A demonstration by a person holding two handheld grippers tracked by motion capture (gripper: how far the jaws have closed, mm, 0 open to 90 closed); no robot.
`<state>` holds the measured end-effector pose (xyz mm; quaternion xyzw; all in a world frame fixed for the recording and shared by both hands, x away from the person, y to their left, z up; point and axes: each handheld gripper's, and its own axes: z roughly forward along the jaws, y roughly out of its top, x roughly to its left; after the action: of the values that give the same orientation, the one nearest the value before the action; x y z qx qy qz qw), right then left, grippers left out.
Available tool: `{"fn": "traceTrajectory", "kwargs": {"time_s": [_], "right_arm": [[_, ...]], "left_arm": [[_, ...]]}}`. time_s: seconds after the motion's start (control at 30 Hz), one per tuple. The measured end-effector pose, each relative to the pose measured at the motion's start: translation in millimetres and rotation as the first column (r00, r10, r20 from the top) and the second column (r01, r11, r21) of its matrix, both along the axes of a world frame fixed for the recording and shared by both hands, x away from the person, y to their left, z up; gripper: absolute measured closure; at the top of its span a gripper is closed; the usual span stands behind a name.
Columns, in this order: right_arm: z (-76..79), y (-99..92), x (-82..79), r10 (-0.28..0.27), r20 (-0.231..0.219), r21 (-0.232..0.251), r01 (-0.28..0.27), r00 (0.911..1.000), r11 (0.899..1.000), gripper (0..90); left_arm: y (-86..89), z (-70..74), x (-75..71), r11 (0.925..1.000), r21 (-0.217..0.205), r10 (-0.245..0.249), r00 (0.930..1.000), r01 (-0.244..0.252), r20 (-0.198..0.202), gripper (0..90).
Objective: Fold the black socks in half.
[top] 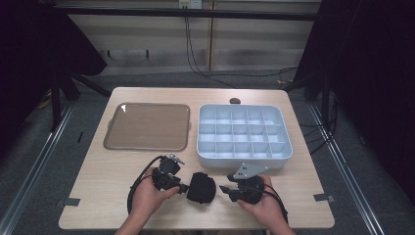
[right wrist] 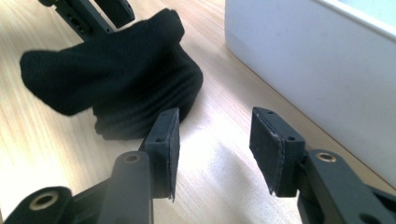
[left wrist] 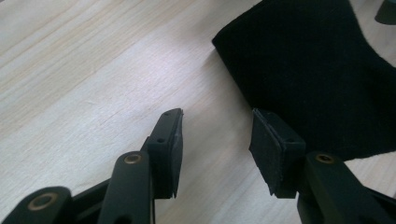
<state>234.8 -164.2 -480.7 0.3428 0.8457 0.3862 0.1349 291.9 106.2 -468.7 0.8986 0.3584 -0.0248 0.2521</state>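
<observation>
A crumpled black knitted fabric sock [top: 201, 188] lay near on the pale wooden counter [top: 107, 171], between both hand-held grippers. The left hand-held gripper [left wrist: 215, 135] and right hand-held gripper [right wrist: 215, 135] stood apart, empty. Soft, light and limp, it probably wanted pinching at a raised fold.

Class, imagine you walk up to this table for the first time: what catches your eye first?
A black sock lies bunched at the table's near edge, between the left gripper and the right gripper, both open and empty. Behind it sits a white divided box, with a brown tray to its left.
</observation>
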Motion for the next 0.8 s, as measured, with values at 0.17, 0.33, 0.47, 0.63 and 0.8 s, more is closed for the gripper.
{"fn": "traceTrajectory", "kwargs": {"time_s": [0.17,0.33,0.47,0.63,0.8], "right_arm": [[3.9,0.0,1.5,-0.006,0.000,-0.006,0.006,1.0000,1.000,51.2],[8.4,-0.4,2.6,-0.012,0.001,-0.001,0.012,0.9999,1.000,50.7],[12.3,1.7,3.5,-0.009,0.003,0.004,0.009,1.0000,1.000,50.4],[17.2,7.7,3.9,0.002,0.009,0.010,-0.002,1.0000,1.000,50.0],[19.8,10.1,4.2,0.005,-0.001,0.018,-0.005,1.0000,1.000,48.6]], "left_arm": [[-4.0,-0.3,0.4,1.0000,-0.005,-0.001,1.0000,0.001,-0.003,53.9],[-9.1,-0.4,-0.3,0.9999,-0.010,-0.010,0.9999,0.010,-0.006,53.9],[-11.8,0.6,-0.9,0.9998,-0.013,-0.013,0.9999,0.013,-0.007,54.0],[-14.7,1.7,-1.8,0.9997,-0.018,-0.019,0.9998,0.019,-0.007,54.1],[-16.8,1.7,-4.1,0.9994,-0.024,-0.023,0.9997,0.023,-0.009,54.4]]}}
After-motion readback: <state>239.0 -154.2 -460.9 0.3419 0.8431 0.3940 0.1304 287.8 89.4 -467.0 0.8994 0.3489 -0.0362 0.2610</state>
